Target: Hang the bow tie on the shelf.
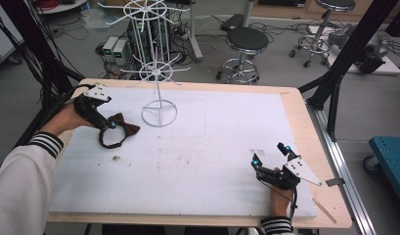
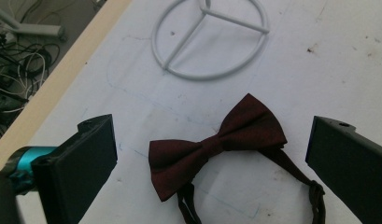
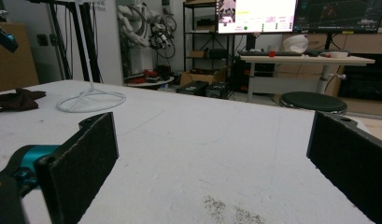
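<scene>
A white-sleeved forearm fills the near left corner of the high view, the left hand [image 1: 65,120] steering the left gripper [image 1: 108,128] down over a dark red bow tie [image 1: 120,128]. The work surface — a white foam sheet [image 1: 197,161] laid over the wooden table [image 1: 312,147] — takes up most of the scene. Next in size, a white wire display stand [image 1: 156,58] rises from the far left part of the sheet, its ring base [image 2: 209,39] lying just beyond the bow tie in the left gripper view. The bow tie [image 2: 216,144] itself lies flat on the foam near the sheet's left edge, its black neck strap [image 2: 314,196] looped toward the person. The left gripper's jaws stand wide apart, one on either side of the bow, touching nothing. At the near right corner, the right gripper [image 1: 270,159] rests low on the foam, jaws likewise spread and holding nothing.

The likely step is a first grasp of the bow tie, presumably to hang it on the stand. The risk lies in the cloth: flat and soft, it may slide or bunch on the foam as the jaws close, or the pads may catch only the strap — leaving the bow dangling and awkward to hang.
</scene>
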